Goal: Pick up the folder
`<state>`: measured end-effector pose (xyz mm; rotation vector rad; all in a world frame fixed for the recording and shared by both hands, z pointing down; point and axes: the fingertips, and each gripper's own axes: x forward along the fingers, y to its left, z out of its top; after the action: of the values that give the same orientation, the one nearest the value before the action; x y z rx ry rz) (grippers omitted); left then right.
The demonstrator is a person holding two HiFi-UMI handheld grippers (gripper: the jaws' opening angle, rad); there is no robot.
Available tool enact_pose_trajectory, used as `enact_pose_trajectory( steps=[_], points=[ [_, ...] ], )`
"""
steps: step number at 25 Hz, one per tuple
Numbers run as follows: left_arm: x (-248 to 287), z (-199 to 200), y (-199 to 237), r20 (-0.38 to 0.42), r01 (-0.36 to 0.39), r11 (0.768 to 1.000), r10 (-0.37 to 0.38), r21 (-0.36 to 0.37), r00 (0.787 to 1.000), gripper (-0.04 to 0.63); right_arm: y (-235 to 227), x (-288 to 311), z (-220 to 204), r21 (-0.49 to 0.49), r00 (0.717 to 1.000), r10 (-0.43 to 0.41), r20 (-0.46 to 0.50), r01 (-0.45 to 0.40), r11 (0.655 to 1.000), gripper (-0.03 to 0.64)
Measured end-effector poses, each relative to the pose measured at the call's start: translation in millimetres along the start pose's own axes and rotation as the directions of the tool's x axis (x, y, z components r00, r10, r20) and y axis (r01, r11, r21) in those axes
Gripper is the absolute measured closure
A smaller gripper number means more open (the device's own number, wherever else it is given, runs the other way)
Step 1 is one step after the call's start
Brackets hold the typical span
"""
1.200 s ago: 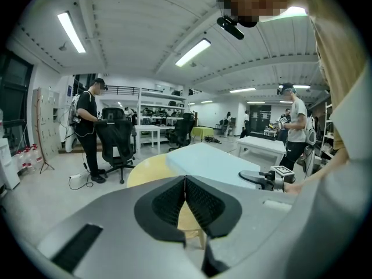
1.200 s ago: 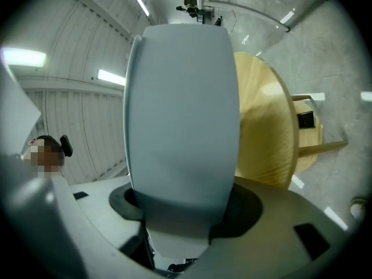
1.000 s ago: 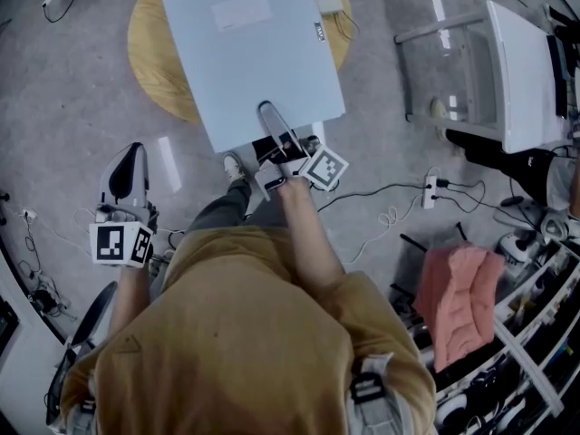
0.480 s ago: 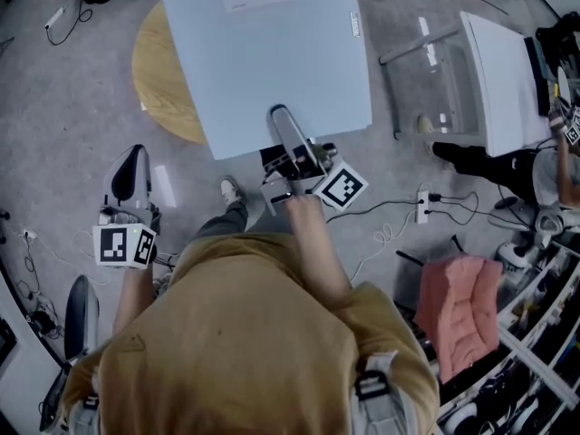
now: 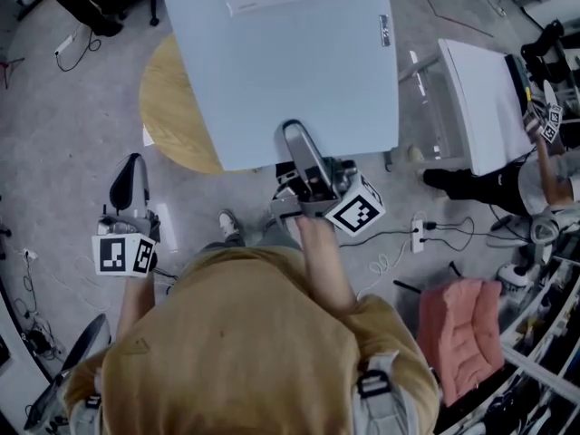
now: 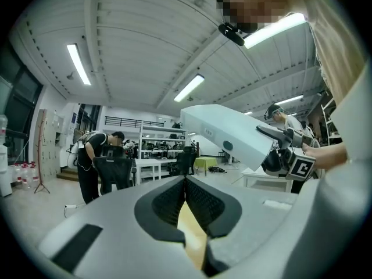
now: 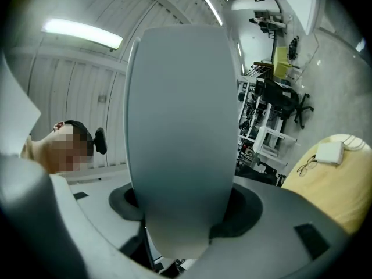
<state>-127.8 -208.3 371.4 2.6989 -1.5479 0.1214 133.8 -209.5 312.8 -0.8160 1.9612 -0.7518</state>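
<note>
The folder is a large pale grey-blue sheet with a label patch, held up in the air above the round wooden table. My right gripper is shut on the middle of its near edge, with one jaw lying over its top face. In the right gripper view the folder fills the space between the jaws and hides the tips. In the left gripper view the folder and the right gripper show at the right. My left gripper hangs to the left of it, shut and holding nothing.
A white cart stands at the right, with a person beside it. A power strip and cables lie on the floor, a pink cushion at lower right. Glasses lie on the wooden table. Another person bends over a chair.
The right gripper has lifted the folder up off the round table, so it looks larger and covers more of the table. The left gripper has risen a little, still shut.
</note>
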Motion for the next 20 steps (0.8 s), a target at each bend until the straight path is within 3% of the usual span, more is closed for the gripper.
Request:
enact_pose_trajectory(
  steps=[7, 14, 20],
  points=[
    [-6, 32, -10, 0.069, -0.035, 0.999, 0.034, 0.011, 0.997, 0.591, 37, -1, 40, -0.134, 1.0, 0.025, -0.012, -0.026, 0.991, 0.348],
    [-7, 52, -7, 0.111, -0.066, 0.997, 0.062, 0.028, 0.992, 0.591, 61, -7, 62, -0.117, 0.996, 0.087, 0.026, -0.083, 0.99, 0.348],
    [-3, 63, -16, 0.138, -0.098, 0.995, 0.092, 0.038, 0.986, 0.591, 63, -17, 89, -0.297, 1.0, 0.02, 0.006, -0.017, 0.955, 0.347]
  ],
)
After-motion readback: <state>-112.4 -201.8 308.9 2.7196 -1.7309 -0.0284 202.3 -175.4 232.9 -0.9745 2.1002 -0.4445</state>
